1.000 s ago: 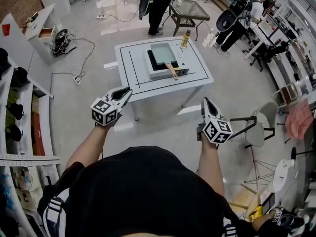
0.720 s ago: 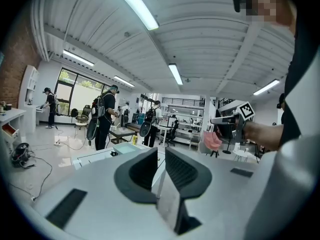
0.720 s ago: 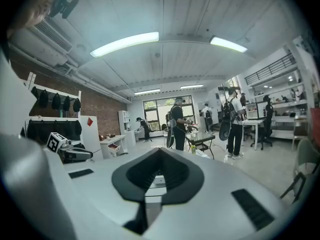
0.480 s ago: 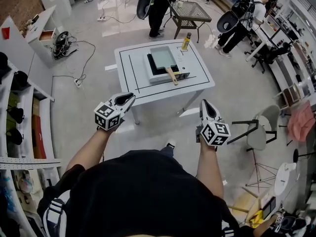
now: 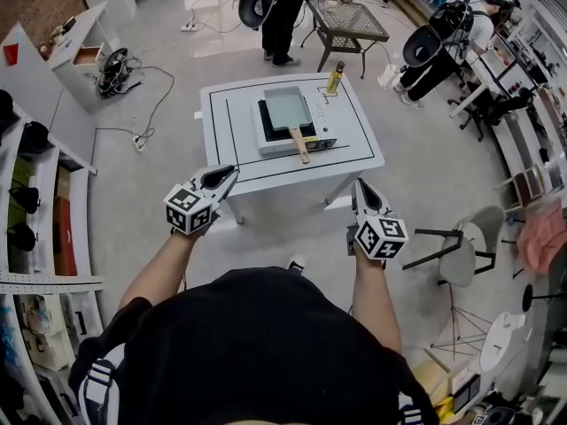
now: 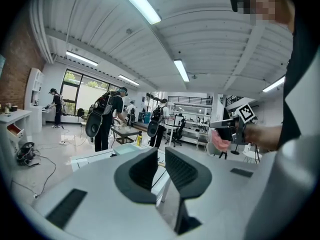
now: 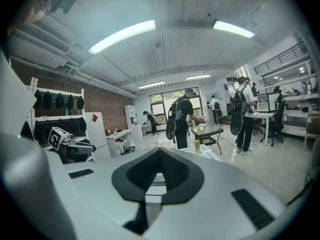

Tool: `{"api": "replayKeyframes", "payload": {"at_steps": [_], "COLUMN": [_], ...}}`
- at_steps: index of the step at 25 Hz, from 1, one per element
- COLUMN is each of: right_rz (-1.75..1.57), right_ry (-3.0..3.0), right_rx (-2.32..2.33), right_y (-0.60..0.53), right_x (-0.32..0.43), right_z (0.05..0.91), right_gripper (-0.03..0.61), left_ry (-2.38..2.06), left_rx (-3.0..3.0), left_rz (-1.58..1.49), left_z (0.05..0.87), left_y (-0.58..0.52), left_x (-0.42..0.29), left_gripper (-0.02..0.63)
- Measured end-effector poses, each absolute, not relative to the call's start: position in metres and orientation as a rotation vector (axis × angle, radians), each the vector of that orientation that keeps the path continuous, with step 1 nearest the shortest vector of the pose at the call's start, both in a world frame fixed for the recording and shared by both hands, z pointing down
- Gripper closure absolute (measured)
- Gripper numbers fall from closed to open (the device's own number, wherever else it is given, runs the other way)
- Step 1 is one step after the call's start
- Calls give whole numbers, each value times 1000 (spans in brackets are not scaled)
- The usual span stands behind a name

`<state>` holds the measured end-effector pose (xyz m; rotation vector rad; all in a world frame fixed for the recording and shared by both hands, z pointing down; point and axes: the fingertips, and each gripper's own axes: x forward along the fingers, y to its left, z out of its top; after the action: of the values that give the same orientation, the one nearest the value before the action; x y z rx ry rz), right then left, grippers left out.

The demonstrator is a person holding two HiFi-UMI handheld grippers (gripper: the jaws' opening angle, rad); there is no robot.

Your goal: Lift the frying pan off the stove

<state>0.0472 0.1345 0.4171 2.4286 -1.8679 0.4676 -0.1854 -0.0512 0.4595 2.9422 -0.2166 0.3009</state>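
A rectangular grey-green frying pan (image 5: 288, 109) with a wooden handle (image 5: 302, 146) rests on a portable stove (image 5: 321, 140) on a white table (image 5: 232, 162). Both grippers are held in the air short of the table's near edge, well away from the pan. My left gripper (image 5: 231, 172) points toward the table's near left corner, jaws shut with nothing between them (image 6: 161, 151). My right gripper (image 5: 357, 184) hovers off the near right corner, also shut and empty (image 7: 159, 151). From each gripper view the other gripper shows off to the side.
A yellow bottle (image 5: 335, 76) stands at the table's far right. People stand beyond the table near a small glass-topped table (image 5: 347, 20). Shelving (image 5: 35, 193) lines the left wall. A chair (image 5: 461, 253) sits at the right. Cables (image 5: 133, 131) lie on the floor at left.
The person has stepped toward the table, which now sits nearer and larger in view. Both grippers stay shut and held out in front.
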Motion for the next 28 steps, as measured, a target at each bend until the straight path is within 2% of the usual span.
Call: {"api": "replayKeyframes", "payload": {"at_steps": [14, 28], "right_rz": [510, 505], "right_ry": [-1994, -2116], "right_rx": [2293, 2167], "right_y": [87, 56], "right_x": [124, 169], "right_z": [440, 444], "right_gripper": [574, 574], "left_ry": [-338, -479], "left_rx": [2905, 2875], "left_rz": [361, 408], "left_z": [477, 477], "left_y": [-64, -75], "left_x": [-119, -81], "left_gripper": [561, 561]}}
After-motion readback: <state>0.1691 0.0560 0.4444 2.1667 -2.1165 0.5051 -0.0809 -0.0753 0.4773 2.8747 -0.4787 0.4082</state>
